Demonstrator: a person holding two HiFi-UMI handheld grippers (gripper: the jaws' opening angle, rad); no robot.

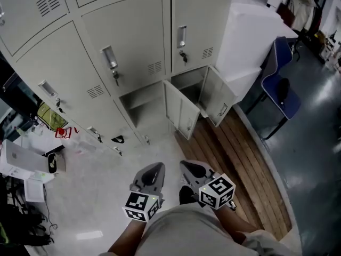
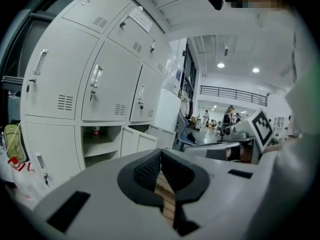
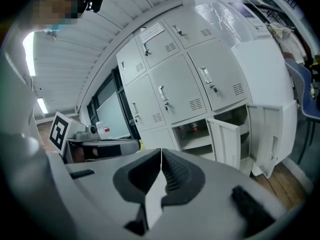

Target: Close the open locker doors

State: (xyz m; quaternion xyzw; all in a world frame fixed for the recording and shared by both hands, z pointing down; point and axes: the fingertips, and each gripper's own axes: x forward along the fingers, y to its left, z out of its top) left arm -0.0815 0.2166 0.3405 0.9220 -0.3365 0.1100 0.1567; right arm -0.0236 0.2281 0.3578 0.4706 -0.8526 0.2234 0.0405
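Locker doors (image 1: 180,116) gape beyond left tool (image 1: 156,169), right tool (image 1: 187,167).

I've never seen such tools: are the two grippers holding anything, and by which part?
Nothing is held. The left gripper and the right gripper each have their jaws closed together, empty, away from the open locker doors.

2 open locker doors (image 1: 180,115), 1 chair (image 1: 282,92)

No print is legible anywhere. A paper label (image 3: 152,32) on an upper locker door (image 3: 165,51) (a white sheet with faint dark lines) is too small and blurred to read.
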